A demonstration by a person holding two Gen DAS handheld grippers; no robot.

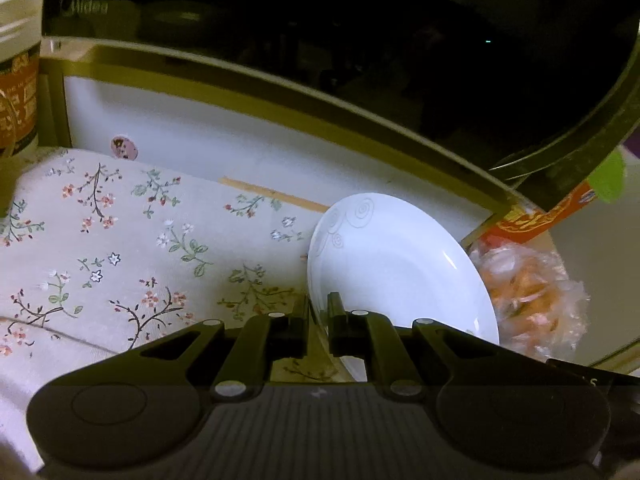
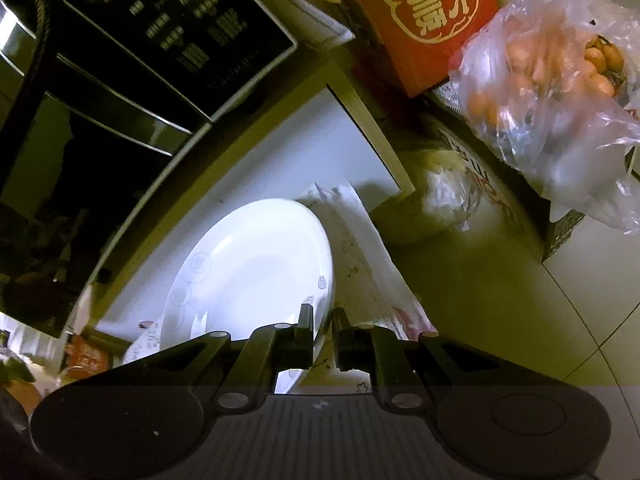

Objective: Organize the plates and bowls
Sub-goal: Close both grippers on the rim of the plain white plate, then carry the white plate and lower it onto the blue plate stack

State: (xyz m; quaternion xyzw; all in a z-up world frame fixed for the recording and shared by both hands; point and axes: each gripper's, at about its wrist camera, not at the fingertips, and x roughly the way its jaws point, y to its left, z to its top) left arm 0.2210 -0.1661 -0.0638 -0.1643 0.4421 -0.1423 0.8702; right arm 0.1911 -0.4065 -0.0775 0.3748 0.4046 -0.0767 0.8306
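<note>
A white plate (image 1: 396, 256) with faint swirl patterns shows tilted in the left wrist view, above the floral tablecloth (image 1: 120, 240). My left gripper (image 1: 319, 312) is shut on its near rim. In the right wrist view a white plate (image 2: 256, 268) with the same swirl marks is held tilted in front of the microwave. My right gripper (image 2: 322, 320) is shut on its right rim. I cannot tell whether both views show one plate or two.
A black Midea microwave (image 1: 320, 40) stands on a beige-framed shelf (image 1: 280, 80) behind the cloth. A red box (image 2: 432, 16) and a plastic bag of orange fruit (image 2: 560, 80) sit to the right. A tiled floor (image 2: 520, 300) lies below.
</note>
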